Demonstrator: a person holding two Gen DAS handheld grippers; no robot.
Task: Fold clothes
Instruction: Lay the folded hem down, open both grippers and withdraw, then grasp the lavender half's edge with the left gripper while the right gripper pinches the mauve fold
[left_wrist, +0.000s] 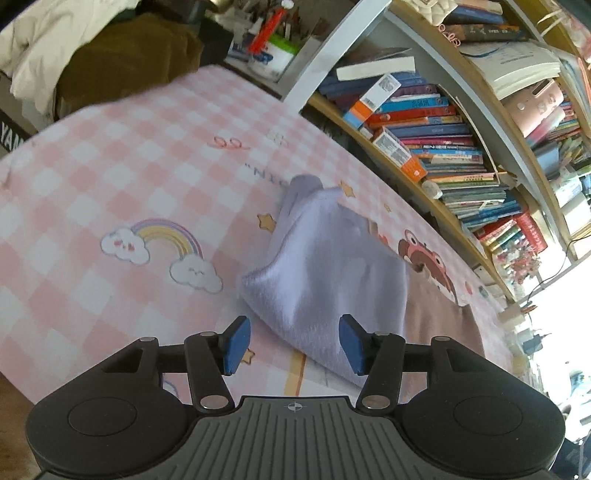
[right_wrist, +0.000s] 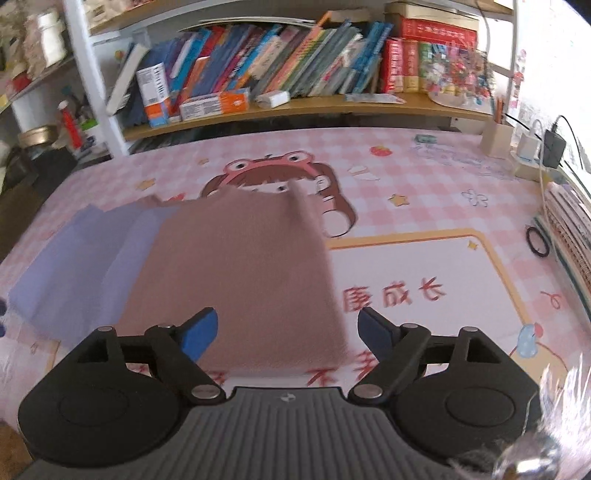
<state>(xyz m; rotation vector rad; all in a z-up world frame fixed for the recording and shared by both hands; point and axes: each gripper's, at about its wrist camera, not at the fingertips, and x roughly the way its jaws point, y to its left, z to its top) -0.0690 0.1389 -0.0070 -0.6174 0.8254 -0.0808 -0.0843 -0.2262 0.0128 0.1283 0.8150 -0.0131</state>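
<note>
A lavender cloth (left_wrist: 325, 266) lies folded and a little rumpled on the pink checked table mat (left_wrist: 110, 177). My left gripper (left_wrist: 293, 343) is open just above its near edge, holding nothing. In the right wrist view a brown cloth (right_wrist: 240, 273) lies flat on the mat (right_wrist: 424, 206), overlapping the lavender cloth (right_wrist: 81, 269) to its left. My right gripper (right_wrist: 286, 334) is open over the brown cloth's near edge, empty. The brown cloth also shows in the left wrist view (left_wrist: 439, 321), to the right of the lavender one.
A bookshelf (right_wrist: 295, 66) full of books runs along the far edge of the table. Chargers and a small box (right_wrist: 517, 147) stand at the far right, with a black hair tie (right_wrist: 537, 242) and notebooks nearby. Piled clothes (left_wrist: 92, 51) lie beyond the mat's left end.
</note>
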